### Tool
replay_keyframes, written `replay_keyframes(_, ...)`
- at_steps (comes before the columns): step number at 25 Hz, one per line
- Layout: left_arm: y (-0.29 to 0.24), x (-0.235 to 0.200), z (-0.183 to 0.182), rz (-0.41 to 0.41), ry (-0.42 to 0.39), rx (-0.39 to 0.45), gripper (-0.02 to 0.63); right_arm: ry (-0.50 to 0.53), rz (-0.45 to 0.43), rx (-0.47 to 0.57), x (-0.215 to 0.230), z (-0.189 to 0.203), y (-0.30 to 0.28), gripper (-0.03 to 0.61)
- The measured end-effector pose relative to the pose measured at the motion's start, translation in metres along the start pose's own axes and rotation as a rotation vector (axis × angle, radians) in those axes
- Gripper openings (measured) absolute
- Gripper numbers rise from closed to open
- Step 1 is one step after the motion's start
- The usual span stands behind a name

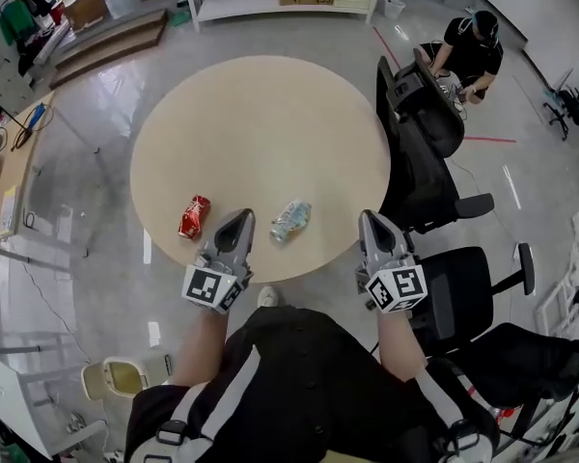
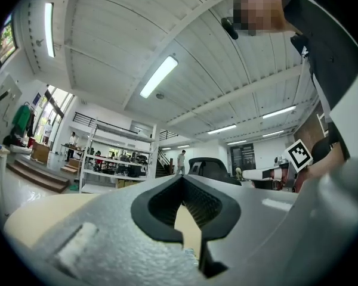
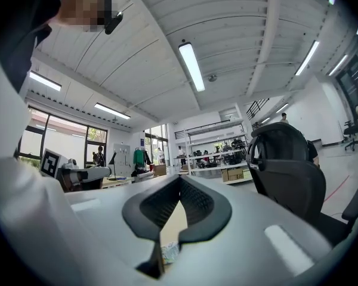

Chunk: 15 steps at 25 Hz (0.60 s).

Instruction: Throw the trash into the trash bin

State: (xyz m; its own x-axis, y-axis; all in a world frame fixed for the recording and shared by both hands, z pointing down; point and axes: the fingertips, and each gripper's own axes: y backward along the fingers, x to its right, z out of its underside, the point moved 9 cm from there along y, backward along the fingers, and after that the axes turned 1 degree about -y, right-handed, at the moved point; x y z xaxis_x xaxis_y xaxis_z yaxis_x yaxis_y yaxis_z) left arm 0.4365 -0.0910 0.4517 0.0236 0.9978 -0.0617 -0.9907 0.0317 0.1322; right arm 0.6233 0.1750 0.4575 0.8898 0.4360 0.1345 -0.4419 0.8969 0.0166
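A crushed red can [image 1: 194, 217] and a crushed clear plastic bottle [image 1: 291, 220] lie near the front edge of a round beige table [image 1: 261, 123]. My left gripper [image 1: 241, 217] hovers over that edge between the two, just right of the can, jaws shut and empty. My right gripper [image 1: 370, 219] is off the table's right rim, well right of the bottle, its jaws also together with nothing in them. Each gripper view looks level across the table: the left gripper [image 2: 182, 180] and the right gripper [image 3: 180, 180] each show a sliver of the bottle [image 2: 189, 254] [image 3: 170, 251] through the jaw hollow.
Black office chairs [image 1: 420, 162] crowd the table's right side, one [image 1: 463, 292] close to my right arm. A small pale bin with a yellowish inside [image 1: 114, 378] stands on the floor at lower left. A white basket [image 1: 394, 8] sits by the far shelves. A person [image 1: 471, 51] sits at the back right.
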Motion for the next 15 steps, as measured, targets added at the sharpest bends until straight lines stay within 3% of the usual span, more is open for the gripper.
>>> replay_keyframes(5,-0.017,0.0,0.012,0.044,0.0,-0.093,0.002,-0.025,0.03,-0.054,-0.001,0.014,0.002,0.006)
replay_keyframes(9,-0.027,-0.005,0.031,0.088,0.009,-0.112,0.002,-0.057,0.045,-0.062,-0.002,0.027,-0.004,0.007)
replay_keyframes(15,-0.033,-0.002,0.067,0.101,0.023,-0.252,0.002,-0.094,0.071,-0.138,-0.006,0.052,0.0,0.008)
